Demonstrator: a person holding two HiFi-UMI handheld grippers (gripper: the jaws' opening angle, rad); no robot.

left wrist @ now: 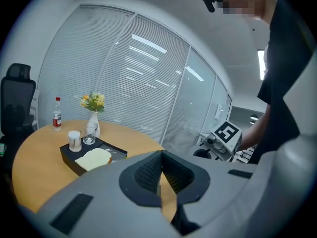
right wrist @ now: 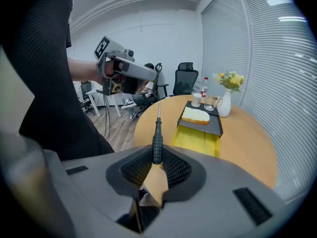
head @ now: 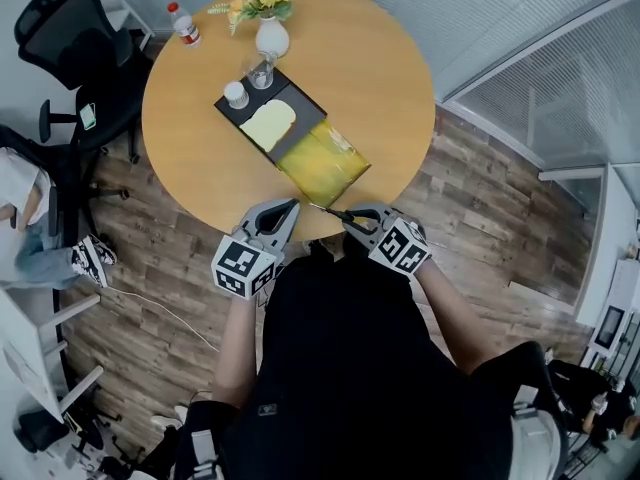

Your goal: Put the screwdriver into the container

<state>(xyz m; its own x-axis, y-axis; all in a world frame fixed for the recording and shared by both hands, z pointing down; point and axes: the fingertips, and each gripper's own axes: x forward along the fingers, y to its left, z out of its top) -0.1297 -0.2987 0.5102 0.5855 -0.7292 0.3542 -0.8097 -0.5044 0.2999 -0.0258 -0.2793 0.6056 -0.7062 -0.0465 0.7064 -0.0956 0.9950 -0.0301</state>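
Note:
A black-handled screwdriver [right wrist: 157, 142] is clamped in my right gripper [right wrist: 157, 158], its thin metal shaft pointing away over the table's near edge. In the head view the screwdriver [head: 330, 210] points left from the right gripper [head: 354, 219], toward my left gripper [head: 288, 209]. The container is a yellow open box [head: 322, 158] sticking out of a black tray [head: 306, 108]; it lies just beyond both grippers and shows again as the yellow box [right wrist: 200, 140]. My left gripper [left wrist: 161, 170] is shut with nothing between its pads.
On the round wooden table [head: 390, 78], the black tray carries a pale bread-like slab [head: 268, 124], a white cup [head: 236, 94] and a glass [head: 260, 70]. A flower vase [head: 271, 36] and a bottle [head: 183, 23] stand at the far edge. Office chairs [head: 70, 38] stand left.

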